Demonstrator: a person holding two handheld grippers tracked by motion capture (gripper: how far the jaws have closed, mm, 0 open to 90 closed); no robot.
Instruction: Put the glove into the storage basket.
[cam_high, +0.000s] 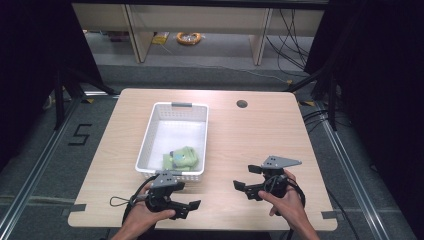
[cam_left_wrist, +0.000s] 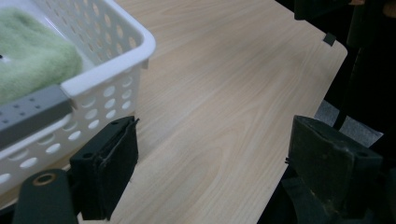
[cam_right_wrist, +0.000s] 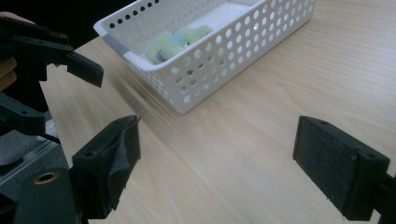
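Both claws sit low over the near edge of the counter (cam_high: 240, 145), one in each hand, and both are empty. The left claw (cam_high: 192, 209) has its jaws spread wide with only bare wood between them, right up against the near end of the white basket (cam_high: 150, 131); in the left gripper view that basket's perforated wall and grey handle strip stand just beside one jaw. The right claw (cam_high: 244, 177) is also gaping wide, nothing between the pads, aimed across the counter toward the basket, with a broad strip of open wood between it and the basket's long side. The green plush toy (cam_high: 181, 157) lies inside the basket at its near end, against the near wall, touched by neither claw. Room to move is good: the whole right half of the counter is bare light wood, with a small round hole (cam_high: 242, 104) near the far edge. The basket stands left of centre, running lengthwise away from the person. Beyond the counter, grey floor, pale cabinets and a coil of yellow cable (cam_high: 188, 37).
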